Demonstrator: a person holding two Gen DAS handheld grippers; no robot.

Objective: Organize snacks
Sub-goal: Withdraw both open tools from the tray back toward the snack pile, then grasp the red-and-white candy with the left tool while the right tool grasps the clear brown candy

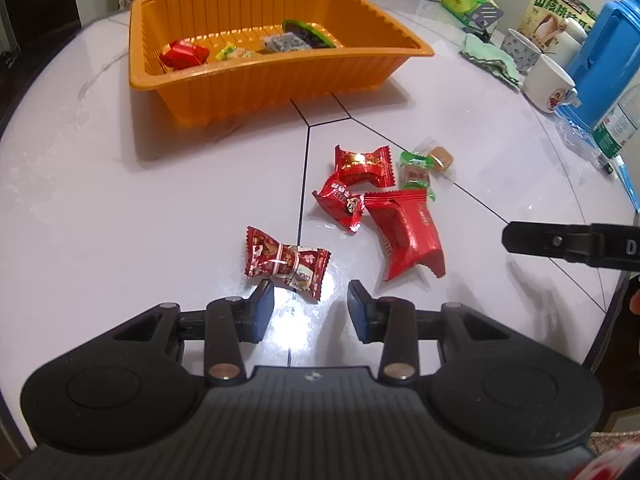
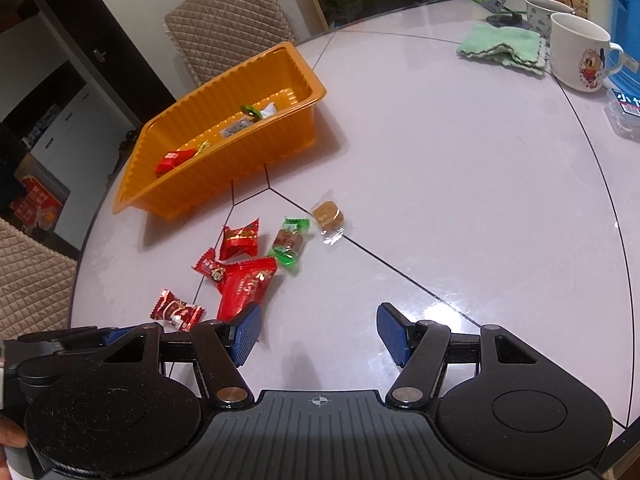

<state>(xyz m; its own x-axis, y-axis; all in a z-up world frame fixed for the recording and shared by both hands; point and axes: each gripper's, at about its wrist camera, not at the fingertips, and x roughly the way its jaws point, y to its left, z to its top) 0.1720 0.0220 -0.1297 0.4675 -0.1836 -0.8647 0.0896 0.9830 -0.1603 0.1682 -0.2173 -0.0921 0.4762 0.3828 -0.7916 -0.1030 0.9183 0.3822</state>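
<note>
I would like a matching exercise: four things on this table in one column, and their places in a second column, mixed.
Things:
1. green-wrapped candy
2. white mug
3. red twisted candy
4. green cloth

Places:
A. just ahead of the left gripper
B. beside the clear-wrapped brown candy
C. beside the blue container
D. folded, left of the mug

Pairs: 1-B, 2-C, 3-A, 4-D

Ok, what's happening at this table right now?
A person with two handheld grippers is sorting wrapped snacks into an orange tray, which already holds a few. The left gripper hangs open just short of a red twist-wrapped candy. The right gripper is open and empty. Five more snacks lie loose on the table.
</note>
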